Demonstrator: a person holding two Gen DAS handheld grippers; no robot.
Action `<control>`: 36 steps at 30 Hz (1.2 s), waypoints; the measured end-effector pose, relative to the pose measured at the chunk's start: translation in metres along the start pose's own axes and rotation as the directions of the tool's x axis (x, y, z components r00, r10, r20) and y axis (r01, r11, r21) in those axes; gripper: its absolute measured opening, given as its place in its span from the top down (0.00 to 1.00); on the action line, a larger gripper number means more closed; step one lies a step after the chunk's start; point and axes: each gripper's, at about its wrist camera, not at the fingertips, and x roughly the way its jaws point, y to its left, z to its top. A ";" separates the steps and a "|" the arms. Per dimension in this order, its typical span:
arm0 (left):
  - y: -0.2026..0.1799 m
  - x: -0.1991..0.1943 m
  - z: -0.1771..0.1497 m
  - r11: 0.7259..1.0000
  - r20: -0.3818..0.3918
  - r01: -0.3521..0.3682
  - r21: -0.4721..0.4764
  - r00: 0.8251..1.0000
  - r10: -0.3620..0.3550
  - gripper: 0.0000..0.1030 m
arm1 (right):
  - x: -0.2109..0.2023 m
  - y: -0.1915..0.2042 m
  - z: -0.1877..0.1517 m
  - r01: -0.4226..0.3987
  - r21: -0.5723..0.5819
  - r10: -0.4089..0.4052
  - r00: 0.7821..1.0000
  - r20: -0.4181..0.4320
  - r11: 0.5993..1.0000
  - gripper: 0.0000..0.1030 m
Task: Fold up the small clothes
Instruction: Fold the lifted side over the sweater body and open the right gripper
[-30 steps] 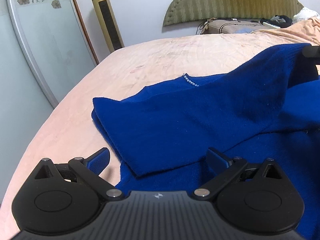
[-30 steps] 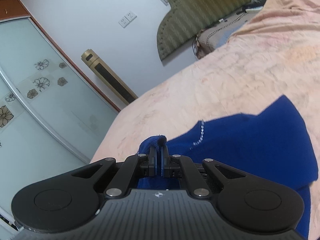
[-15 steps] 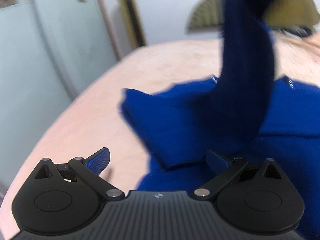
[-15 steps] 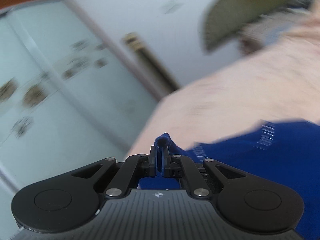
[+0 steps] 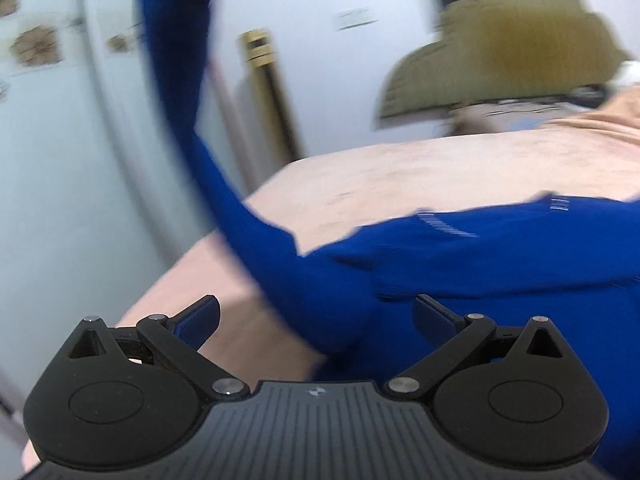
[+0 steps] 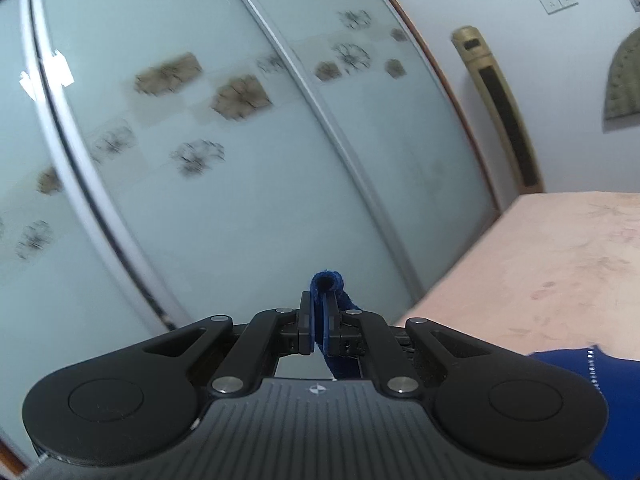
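Left gripper sits low w/ jaws spread wide, nothing between its fingers, while right gripper is up high, jaws pinched tight on a bit of the blue sweater's sleeve, pointing toward the wardrobe doors.

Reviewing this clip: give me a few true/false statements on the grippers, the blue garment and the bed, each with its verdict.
1. The right hand-held gripper is shut on blue knit fabric. True.
2. The left hand-held gripper is clamped on the dark blue knit sweater. False: its jaws stand wide open, gripping nothing.
3. The sweater lies wholly flat on the peach bedspread. False: a long sleeve is lifted high above it.
4. A gold tower fan stands beside the frosted sliding wardrobe doors. True.
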 end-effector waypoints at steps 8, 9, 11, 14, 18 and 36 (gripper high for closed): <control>0.040 0.072 0.016 0.985 -0.185 -0.150 -0.083 0.974 0.133 0.00 | -0.087 -0.054 -0.005 0.196 0.123 -0.218 0.955 0.201 0.973 0.93; 0.042 0.070 0.016 0.990 -0.187 -0.110 -0.086 0.978 0.092 0.00 | -0.098 -0.068 -0.011 0.238 0.160 -0.269 0.938 0.218 0.958 0.93; 0.043 0.061 0.011 0.996 -0.185 0.025 -0.081 0.982 -0.039 0.00 | -0.120 -0.101 -0.030 0.312 0.245 -0.368 0.901 0.231 0.918 0.93; 0.040 0.051 -0.003 0.976 -0.213 0.204 -0.080 0.953 -0.216 0.00 | -0.137 -0.157 -0.071 0.421 0.384 -0.511 0.843 0.167 0.821 0.93; 0.055 0.054 -0.022 0.982 -0.247 0.144 -0.119 0.954 -0.170 0.00 | -0.141 -0.208 -0.131 0.571 0.484 -0.647 0.762 -0.013 0.663 0.92; 0.116 0.064 -0.056 0.943 -0.257 -0.208 -0.261 0.956 0.140 0.00 | 0.008 -0.095 -0.045 0.240 0.153 -0.238 0.971 -0.034 0.959 0.92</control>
